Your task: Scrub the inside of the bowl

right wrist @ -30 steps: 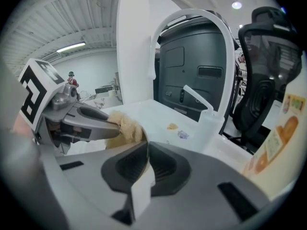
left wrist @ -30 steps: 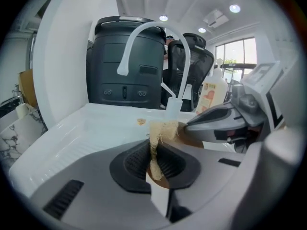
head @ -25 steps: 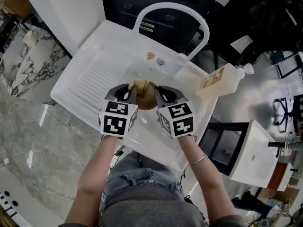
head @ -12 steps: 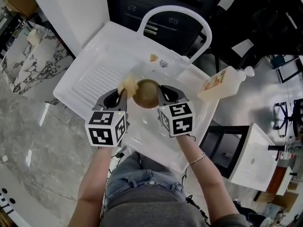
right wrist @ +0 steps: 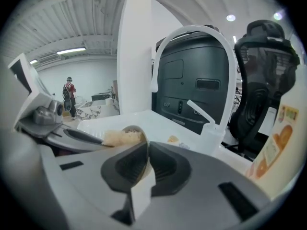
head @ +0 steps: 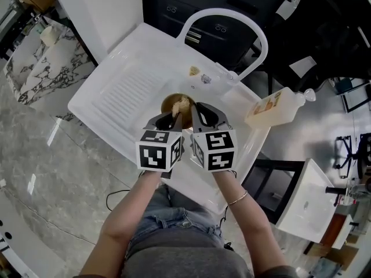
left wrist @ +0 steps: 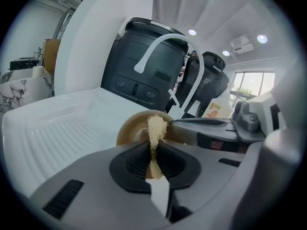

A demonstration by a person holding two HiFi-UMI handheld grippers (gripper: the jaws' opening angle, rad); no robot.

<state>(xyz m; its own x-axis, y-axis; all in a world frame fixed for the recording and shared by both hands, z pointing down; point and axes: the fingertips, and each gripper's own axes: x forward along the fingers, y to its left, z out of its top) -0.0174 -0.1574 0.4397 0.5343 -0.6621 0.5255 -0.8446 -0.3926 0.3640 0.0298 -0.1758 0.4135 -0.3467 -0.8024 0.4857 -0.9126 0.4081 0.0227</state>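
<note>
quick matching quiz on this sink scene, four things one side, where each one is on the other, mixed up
1 pale fibrous scrub pad
2 round brown bowl
3 cream soap bottle with orange label
4 white arched tap

A beside the white sink, at its right edge
B rim pinched by the right gripper
C at the sink's far edge
D clamped in the left gripper

Pairs: 1-D, 2-B, 3-A, 4-C

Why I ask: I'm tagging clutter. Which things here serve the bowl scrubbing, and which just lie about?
In use: round brown bowl, rim clamped by the right gripper; pale fibrous scrubbing pad, pinched by the left gripper.
Lying about: pale yellow plastic bottle; small yellow scrap on the ledge of the white sink.
</note>
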